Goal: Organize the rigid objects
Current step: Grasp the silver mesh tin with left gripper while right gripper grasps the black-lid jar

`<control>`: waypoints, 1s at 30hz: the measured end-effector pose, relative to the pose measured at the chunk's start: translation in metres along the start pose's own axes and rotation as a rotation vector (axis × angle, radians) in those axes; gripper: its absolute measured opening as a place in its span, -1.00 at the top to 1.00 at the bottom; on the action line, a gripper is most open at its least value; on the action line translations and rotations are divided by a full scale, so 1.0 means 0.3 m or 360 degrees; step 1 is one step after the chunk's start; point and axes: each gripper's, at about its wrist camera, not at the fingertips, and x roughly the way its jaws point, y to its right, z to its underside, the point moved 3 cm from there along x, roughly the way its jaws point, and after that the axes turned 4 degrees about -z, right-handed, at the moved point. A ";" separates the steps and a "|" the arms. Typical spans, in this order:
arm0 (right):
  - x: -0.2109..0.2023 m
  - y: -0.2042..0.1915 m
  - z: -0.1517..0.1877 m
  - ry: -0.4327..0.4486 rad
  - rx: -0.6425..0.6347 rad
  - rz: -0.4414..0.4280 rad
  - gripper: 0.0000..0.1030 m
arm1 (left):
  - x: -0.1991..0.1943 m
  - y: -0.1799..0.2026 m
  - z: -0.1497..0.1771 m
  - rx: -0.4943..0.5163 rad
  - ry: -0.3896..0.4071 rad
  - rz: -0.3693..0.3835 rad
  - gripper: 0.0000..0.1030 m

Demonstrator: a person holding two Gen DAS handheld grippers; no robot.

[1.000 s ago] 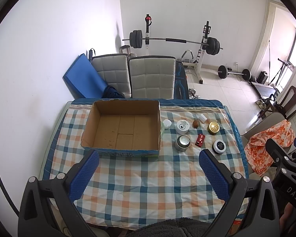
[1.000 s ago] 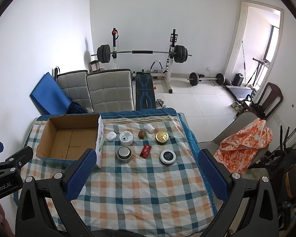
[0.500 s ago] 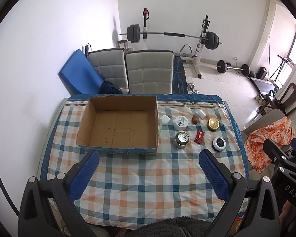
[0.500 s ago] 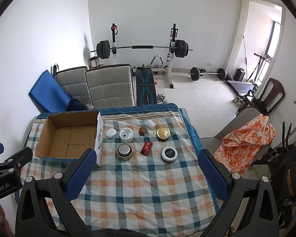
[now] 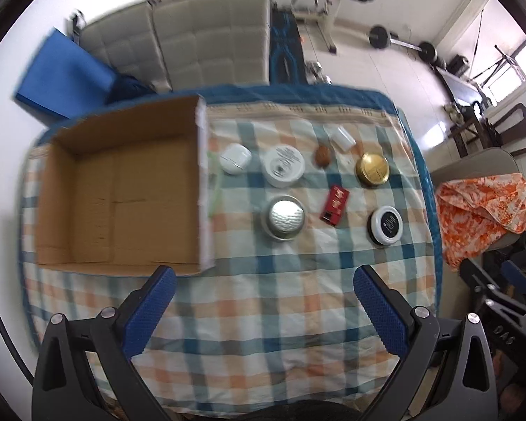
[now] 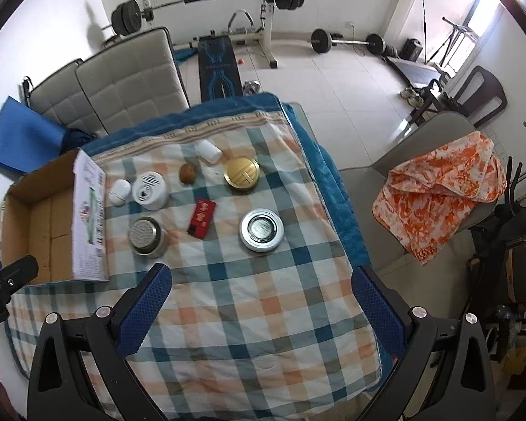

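1. Left wrist view: left gripper (image 5: 263,301) spread, empty, now nearer the cardboard box (image 5: 119,189) at 10 o'clock; packing not begun.
2. Right gripper (image 6: 261,300) spread; silver tin (image 6: 262,229) at 12 o'clock, closer than before.

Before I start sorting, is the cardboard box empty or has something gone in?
Empty: the cardboard box shows only bare cardboard floor.

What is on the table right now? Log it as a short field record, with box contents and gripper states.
surface: checked cloth
container: cardboard box, open, nothing inside
round items: white jar, gold tin, steel strainer cup, black-topped tin
small items: white earbud case, brown nut, white capsule case, red packet
left gripper: open, holds nothing
right gripper: open, holds nothing
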 end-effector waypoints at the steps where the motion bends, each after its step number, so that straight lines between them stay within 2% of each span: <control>1: 0.060 0.011 -0.015 -0.0034 -0.0006 0.0018 -1.00 | 0.054 0.018 -0.021 0.0004 -0.0060 0.0039 -1.00; 2: 0.129 0.025 -0.029 -0.0081 -0.0001 0.0039 -1.00 | 0.123 0.041 -0.045 0.0006 -0.0128 0.0071 -1.00; 4: 0.262 0.048 -0.053 -0.0167 0.0007 0.0036 -1.00 | 0.230 0.056 -0.076 -0.0005 -0.0222 0.0030 -1.00; 9: 0.556 0.085 -0.081 -0.0364 0.0059 0.0017 -1.00 | 0.448 0.114 -0.127 0.0024 -0.0372 -0.0016 -1.00; 13: 0.728 0.098 -0.084 -0.0487 0.0137 -0.0027 -0.98 | 0.608 0.130 -0.149 0.0036 -0.0489 -0.0056 -1.00; 21: 0.928 0.091 -0.067 -0.0648 0.0255 -0.0136 -0.95 | 0.778 0.122 -0.147 0.0058 -0.0613 -0.0126 -1.00; 24: 0.980 0.093 -0.052 -0.0679 0.0266 -0.0124 -0.89 | 0.819 0.114 -0.142 0.0064 -0.0630 -0.0148 -0.99; 27: 1.020 0.091 -0.037 -0.0703 0.0282 -0.0130 -0.89 | 0.856 0.104 -0.123 0.0081 -0.0655 -0.0184 -0.84; 30: 1.051 0.095 -0.024 -0.0698 0.0267 -0.0112 -0.89 | 0.874 0.097 -0.111 0.0089 -0.0639 -0.0187 -0.84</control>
